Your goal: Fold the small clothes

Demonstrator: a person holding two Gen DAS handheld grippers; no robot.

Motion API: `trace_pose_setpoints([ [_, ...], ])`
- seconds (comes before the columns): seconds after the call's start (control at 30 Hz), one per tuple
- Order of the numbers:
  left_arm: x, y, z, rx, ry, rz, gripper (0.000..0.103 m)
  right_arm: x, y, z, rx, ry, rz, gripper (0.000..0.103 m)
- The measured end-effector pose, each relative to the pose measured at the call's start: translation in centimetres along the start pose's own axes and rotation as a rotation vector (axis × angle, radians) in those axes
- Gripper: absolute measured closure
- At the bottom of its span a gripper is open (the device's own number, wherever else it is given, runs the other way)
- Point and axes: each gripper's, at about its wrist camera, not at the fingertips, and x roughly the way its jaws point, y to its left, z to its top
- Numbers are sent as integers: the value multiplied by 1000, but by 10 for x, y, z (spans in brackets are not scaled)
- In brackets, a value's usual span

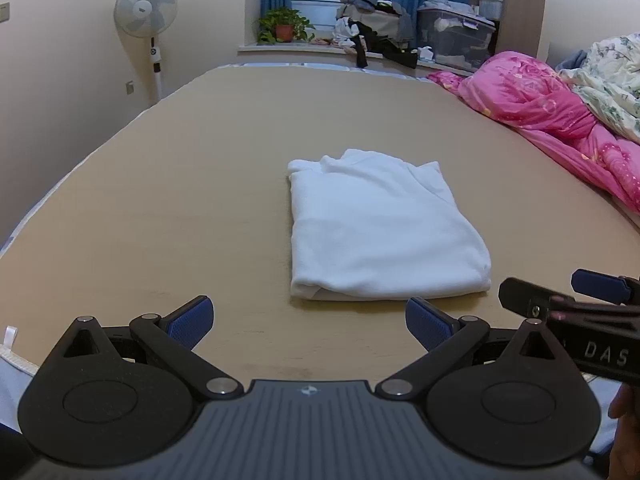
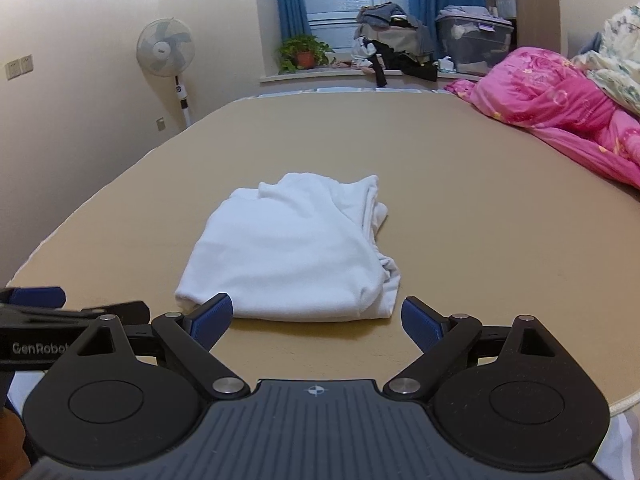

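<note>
White garment [image 1: 384, 228] sits folded in a rectangle mid tan bed surface [image 1: 160, 200], untouched. Left gripper [image 1: 308, 322] and right gripper [image 2: 316, 320] both spread wide, empty, just short of its near edge.

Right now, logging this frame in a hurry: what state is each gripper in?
Left gripper: open, holding nothing.
Right gripper: open, holding nothing; the folded white cloth lies just ahead of it.

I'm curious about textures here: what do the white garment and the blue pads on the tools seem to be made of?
Garment: probably a soft cotton knit, matte, with limp rounded folds. Pads: likely rubber or soft plastic, given their fine dotted grip texture and dull sheen; I can't be sure.
</note>
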Motion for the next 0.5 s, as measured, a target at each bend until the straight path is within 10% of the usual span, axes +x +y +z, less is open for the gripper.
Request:
trace_pose_setpoints([
  [0.5, 2, 0, -2, 4, 5, 0, 1, -2, 5, -2, -32, -6, -8, 11],
])
